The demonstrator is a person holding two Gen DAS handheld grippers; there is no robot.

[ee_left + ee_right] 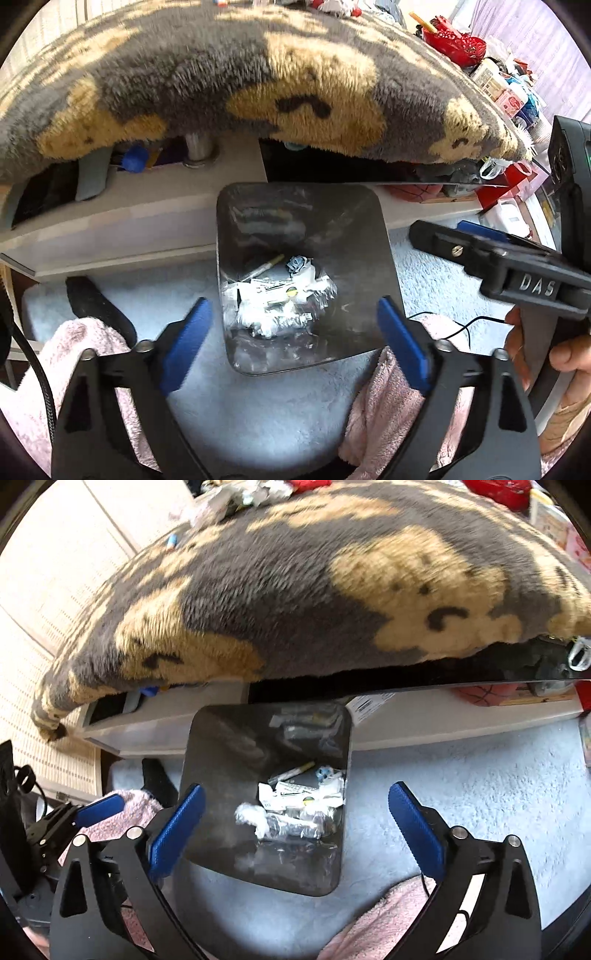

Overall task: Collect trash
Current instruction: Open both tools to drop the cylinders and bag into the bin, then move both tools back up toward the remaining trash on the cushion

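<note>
A dark square trash bin stands on the pale blue carpet below a low table. It holds crumpled white paper, clear plastic wrappers and a pen. My left gripper is open and empty above the bin's near edge. My right gripper is open and empty above the bin too. The right gripper also shows at the right of the left wrist view. The left gripper's blue fingertip shows at the left of the right wrist view.
A furry grey and tan cover drapes the table above the bin. Clutter and a red bowl sit on the table. Pink fleece lies by my grippers. A black cable runs across the carpet.
</note>
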